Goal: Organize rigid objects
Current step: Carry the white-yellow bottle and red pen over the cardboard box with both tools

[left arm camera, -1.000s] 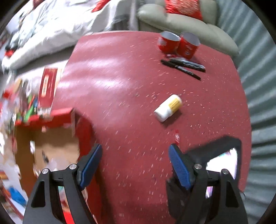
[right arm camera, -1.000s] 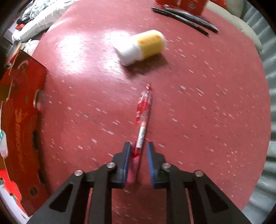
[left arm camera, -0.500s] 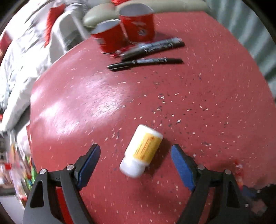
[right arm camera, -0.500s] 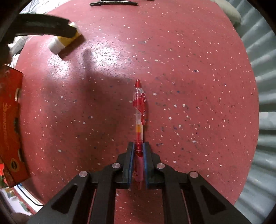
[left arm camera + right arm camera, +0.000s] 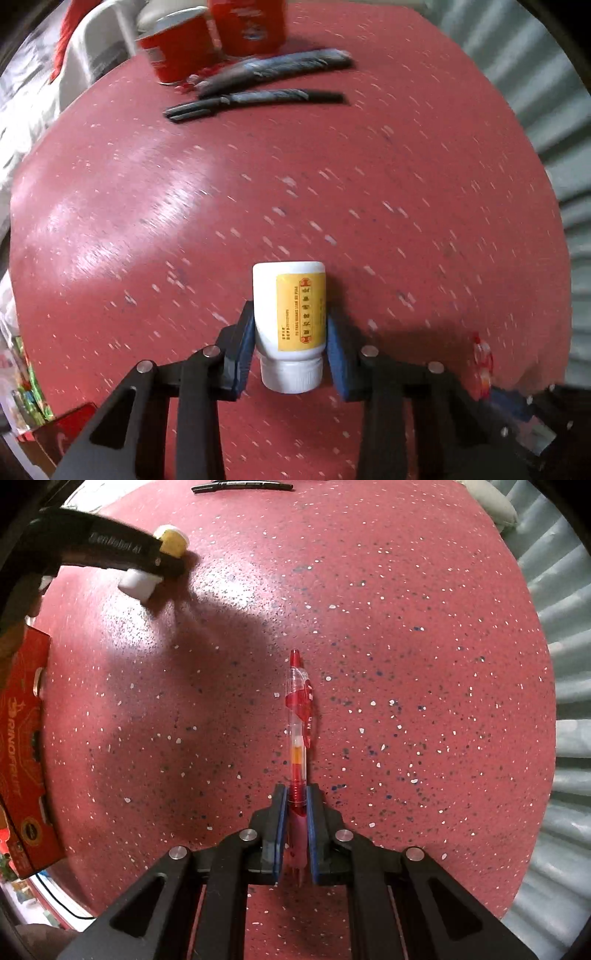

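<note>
1. My left gripper (image 5: 290, 343) has just been closing and now squeezes the white bottle (image 5: 289, 321) lying on the red table (image 5: 406, 221)
2. My right gripper (image 5: 296, 812) pinches the red pen (image 5: 299, 723) tight above the table

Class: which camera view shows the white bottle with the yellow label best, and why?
The left wrist view: the white bottle lies centred between the left gripper, label and cap visible. The right wrist view shows only parts of it behind that gripper's finger.
</note>
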`<state>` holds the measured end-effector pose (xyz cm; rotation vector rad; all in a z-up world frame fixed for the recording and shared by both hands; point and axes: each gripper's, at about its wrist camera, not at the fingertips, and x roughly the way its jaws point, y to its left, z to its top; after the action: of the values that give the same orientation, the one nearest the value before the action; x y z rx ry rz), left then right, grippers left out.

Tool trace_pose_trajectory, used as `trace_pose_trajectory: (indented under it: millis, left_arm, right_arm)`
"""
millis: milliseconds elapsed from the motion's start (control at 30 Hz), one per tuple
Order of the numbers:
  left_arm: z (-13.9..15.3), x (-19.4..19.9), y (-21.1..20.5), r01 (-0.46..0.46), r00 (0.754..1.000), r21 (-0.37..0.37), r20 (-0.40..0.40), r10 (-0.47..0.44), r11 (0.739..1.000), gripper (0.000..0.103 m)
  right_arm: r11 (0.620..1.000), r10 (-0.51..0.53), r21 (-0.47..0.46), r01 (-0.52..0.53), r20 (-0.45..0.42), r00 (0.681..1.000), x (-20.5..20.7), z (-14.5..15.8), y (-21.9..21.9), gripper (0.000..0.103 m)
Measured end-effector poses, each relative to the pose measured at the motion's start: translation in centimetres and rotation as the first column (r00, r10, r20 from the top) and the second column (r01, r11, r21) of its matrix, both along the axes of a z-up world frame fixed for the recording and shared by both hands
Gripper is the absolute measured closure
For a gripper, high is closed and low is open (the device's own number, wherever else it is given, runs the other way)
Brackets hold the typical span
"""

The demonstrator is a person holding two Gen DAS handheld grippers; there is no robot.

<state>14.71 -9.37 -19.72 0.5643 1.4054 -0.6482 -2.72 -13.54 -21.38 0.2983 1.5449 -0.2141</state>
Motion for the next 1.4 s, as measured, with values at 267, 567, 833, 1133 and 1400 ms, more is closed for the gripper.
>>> trace_pose_trajectory:
  millis: [267, 567, 833, 1133, 1400]
  left_arm:
    - [-0.1, -8.2, 3.3, -0.001, 0.996, -0.039, -0.089, -0.002, 0.999, 0.065]
    - [-0.7, -15.0, 4.8, -0.005, 0.999, 0.010, -0.049, 0.005, 1.000, 0.064]
    - [-1.0, -15.8, 1.2, -0.017, 1.000, 0.035, -0.008, 0.018, 0.999, 0.065]
    - [2.4, -17.4, 3.0, -0.066, 0.997, -0.014, -0.028, 0.066, 0.998, 0.065]
    - [9.1, -17.0, 8.5, -0.173, 0.985, -0.091, 0.009, 0.175, 0.981, 0.065]
  right_arm:
    - [1.000, -0.021, 0.020, 0.021, -0.031, 0.999, -2.8, -0.3, 1.2, 0.092]
    - [0.998, -0.046, 0.039, 0.049, -0.078, 0.996, -5.9, -0.6, 2.7, 0.092]
    - [0.999, -0.039, 0.023, 0.041, -0.093, 0.995, -6.0, -0.9, 3.8, 0.092]
    - [0.996, -0.062, 0.067, 0.067, -0.071, 0.996, -5.9, 2.5, 3.3, 0.092]
    - [0.997, -0.002, 0.081, -0.001, 0.028, 1.000, -3.9, 8.7, 6.0, 0.092]
